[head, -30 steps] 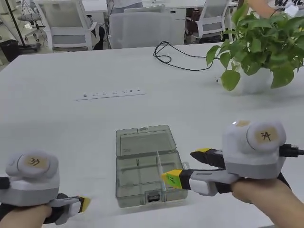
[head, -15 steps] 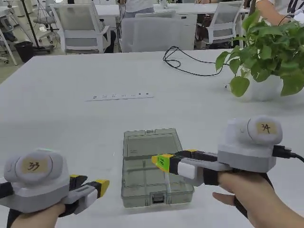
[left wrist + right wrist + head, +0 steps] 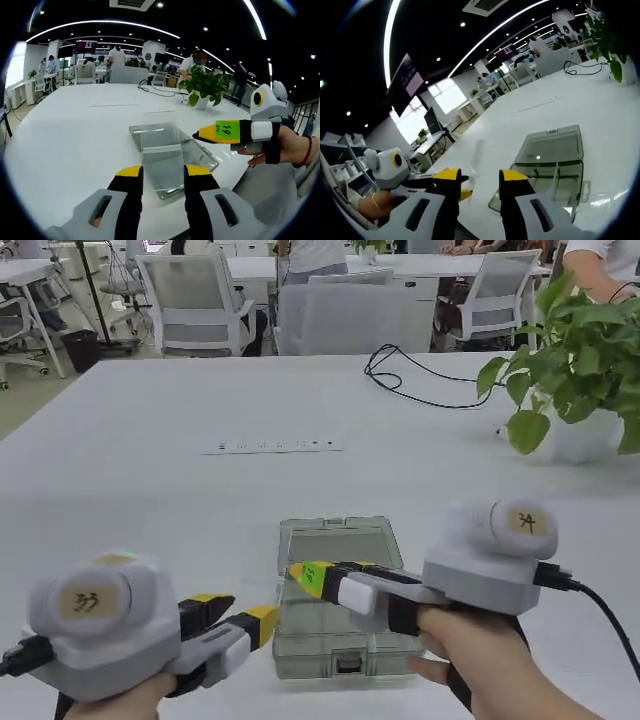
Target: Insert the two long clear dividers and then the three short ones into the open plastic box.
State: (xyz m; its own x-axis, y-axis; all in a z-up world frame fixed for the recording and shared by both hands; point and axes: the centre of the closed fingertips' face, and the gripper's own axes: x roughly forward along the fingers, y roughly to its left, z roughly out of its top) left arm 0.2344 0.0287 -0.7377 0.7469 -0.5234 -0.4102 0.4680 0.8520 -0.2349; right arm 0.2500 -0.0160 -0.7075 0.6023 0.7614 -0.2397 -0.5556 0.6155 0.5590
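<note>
the left claw (image 3: 240,607) is parted with a clear flat divider (image 3: 161,150) between its jaws, grip not determinable; the right claw (image 3: 316,572) is parted and empty, over the open clear plastic box (image 3: 330,652) on the white worktop (image 3: 150,490).

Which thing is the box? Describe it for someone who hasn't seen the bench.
On the big white table, look at the middle of the near edge. The box lies there, its lid open toward the far side. Unlike the flat white power strip farther back and the plant at right, it is see-through.
</note>
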